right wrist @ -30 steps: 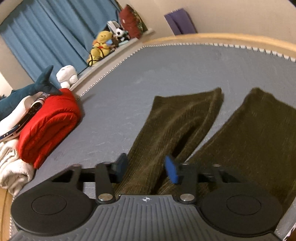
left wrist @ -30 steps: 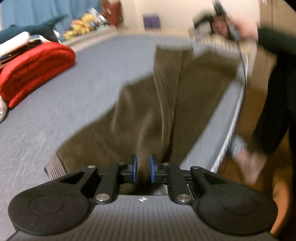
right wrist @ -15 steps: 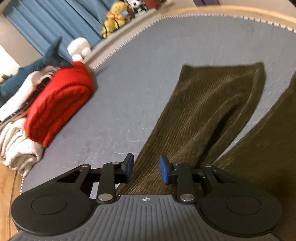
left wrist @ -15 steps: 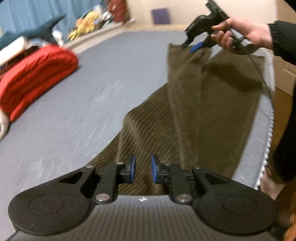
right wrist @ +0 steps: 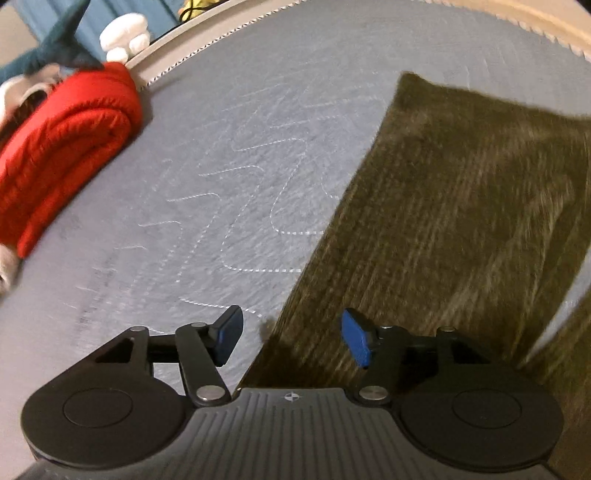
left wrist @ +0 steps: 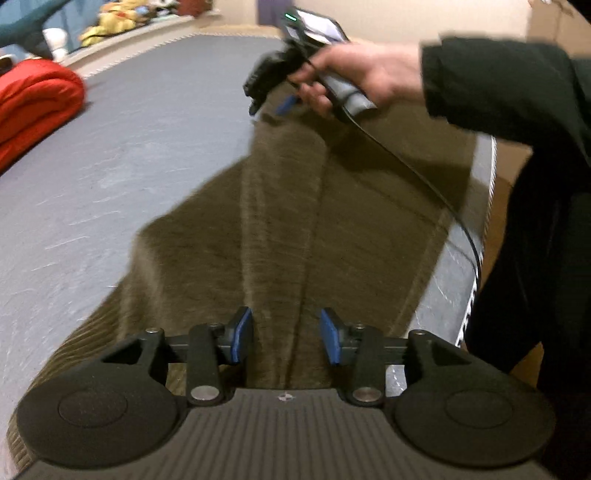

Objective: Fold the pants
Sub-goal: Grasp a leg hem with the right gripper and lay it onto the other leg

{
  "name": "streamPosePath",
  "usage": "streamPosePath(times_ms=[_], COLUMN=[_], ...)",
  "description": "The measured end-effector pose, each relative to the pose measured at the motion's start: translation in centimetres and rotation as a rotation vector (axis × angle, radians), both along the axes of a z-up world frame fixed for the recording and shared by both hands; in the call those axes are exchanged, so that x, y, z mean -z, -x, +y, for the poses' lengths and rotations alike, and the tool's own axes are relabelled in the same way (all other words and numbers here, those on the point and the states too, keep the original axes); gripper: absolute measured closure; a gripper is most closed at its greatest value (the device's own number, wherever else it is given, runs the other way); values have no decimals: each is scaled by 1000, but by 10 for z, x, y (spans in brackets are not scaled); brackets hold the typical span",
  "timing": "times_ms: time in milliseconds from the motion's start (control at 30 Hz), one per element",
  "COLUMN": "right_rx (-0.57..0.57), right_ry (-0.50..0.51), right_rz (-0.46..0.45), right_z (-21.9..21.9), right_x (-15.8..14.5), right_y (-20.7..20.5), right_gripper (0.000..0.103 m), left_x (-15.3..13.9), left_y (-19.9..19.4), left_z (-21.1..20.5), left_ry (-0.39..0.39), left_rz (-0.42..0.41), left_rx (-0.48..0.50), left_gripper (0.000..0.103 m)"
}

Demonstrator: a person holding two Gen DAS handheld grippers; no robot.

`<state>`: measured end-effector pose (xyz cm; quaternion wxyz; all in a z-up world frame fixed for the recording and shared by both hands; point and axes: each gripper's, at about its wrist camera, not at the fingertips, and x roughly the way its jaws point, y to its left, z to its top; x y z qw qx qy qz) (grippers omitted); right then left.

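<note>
Olive-brown corduroy pants [left wrist: 295,206] lie spread on a grey mattress [left wrist: 122,147], legs running away toward the far end. My left gripper [left wrist: 286,339] hovers over the waist end; its jaws are opening and the blue pads stand apart, pressing nothing. In the left wrist view a hand holds my right gripper [left wrist: 271,105] at the far leg ends. Seen from the right wrist, my right gripper [right wrist: 291,338] is opening over the left edge of one pant leg [right wrist: 454,206], with cloth below the gap and no pad pressing on it.
A rolled red blanket [right wrist: 62,147] lies at the mattress's left side, with white cloth and plush toys [left wrist: 110,22] behind it. The mattress edge [left wrist: 476,258] runs along the right, where the person's dark sleeve [left wrist: 509,81] and body stand.
Both grippers have opened wider. The left one slid along the pants' waist end. The right one dropped lower and closer to the leg's left edge.
</note>
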<state>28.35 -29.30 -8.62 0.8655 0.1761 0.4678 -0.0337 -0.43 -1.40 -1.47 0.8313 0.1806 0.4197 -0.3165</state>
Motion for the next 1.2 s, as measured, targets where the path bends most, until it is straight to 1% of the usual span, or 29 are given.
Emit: streamPosePath(times_ms=[33, 67, 100, 133, 167, 233, 267, 300, 400, 500, 567, 600, 633, 667, 700, 733, 767, 800, 833, 867, 900, 933, 967, 1000, 1067, 1100, 1133, 1200], right_rx=[-5, -8, -9, -5, 3, 3, -1, -4, -10, -55, -97, -131, -182, -254, -302, -329, -332, -316, -290, -259, -222, -191, -161, -144, -132, -121, -113, -75], right_ry=[46, 92, 94, 66, 44, 23, 10, -1, -26, -8, 27, 41, 56, 82, 96, 97, 102, 123, 135, 122, 100, 86, 98, 117, 149, 157, 163, 201], right_rz=[3, 7, 4, -1, -6, -34, -56, -79, -147, -195, -173, -145, -101, -28, 35, 95, 139, 139, 116, 66, 7, -48, -105, -147, -207, -222, -223, -198], right_z=[2, 3, 0, -6, -14, -26, -34, -42, -71, -100, -120, -131, -141, -149, -156, -165, -175, -182, -191, -199, -207, -213, -215, -215, -210, -208, -209, -209], right_x=[-1, -2, -3, -3, -7, -17, -26, -36, -73, -109, -120, -121, -117, -108, -99, -87, -78, -75, -79, -86, -94, -101, -108, -113, -114, -111, -104, -84], right_y=[0, 1, 2, 3, 8, 15, 22, 30, 63, 110, 143, 159, 172, 185, 194, 201, 206, 208, 210, 210, 209, 207, 204, 200, 190, 181, 178, 157], right_gripper=[62, 83, 90, 92, 94, 95, 96, 96, 96, 96, 96, 96, 96, 96, 94, 93, 93, 93, 91, 89, 85, 80, 66, 57, 56, 55, 54, 47], left_x=[4, 7, 11, 14, 16, 17, 17, 15, 3, -9, -10, -7, -2, 5, 10, 12, 12, 8, 2, -6, -12, -16, -20, -22, -19, -16, -15, -11], left_y=[0, -1, -2, -4, -7, -9, -8, -7, 3, 24, 38, 43, 46, 49, 51, 51, 51, 48, 43, 38, 33, 29, 24, 20, 12, 10, 8, 4], left_z=[-5, -9, -11, -13, -14, -12, -9, -8, -3, 1, 0, -1, -3, -7, -10, -13, -15, -15, -13, -11, -9, -8, -4, -4, -4, -4, -4, -3], left_ry=[-23, -46, -61, -76, -85, -79, -75, -70, -11, 28, 20, 6, -13, -40, -66, -82, -82, -64, -25, 17, 58, 88, 112, 125, 128, 119, 105, 82], left_rz=[-4, -9, -12, -16, -16, -19, -24, -30, -57, -87, -89, -76, -61, -44, -29, -22, -23, -24, -21, -19, -20, -25, -34, -40, -41, -44, -51, -58], left_rx=[4, 4, -1, -10, -21, -37, -41, -40, 14, 109, 165, 186, 205, 230, 249, 261, 265, 254, 230, 206, 180, 157, 128, 96, 38, 17, 0, -23], left_gripper=[57, 57, 57, 58, 59, 72, 88, 98, 99, 100, 100, 103, 103, 103, 100, 100, 100, 96, 93, 88, 82, 80, 78, 78, 78, 78, 78, 78])
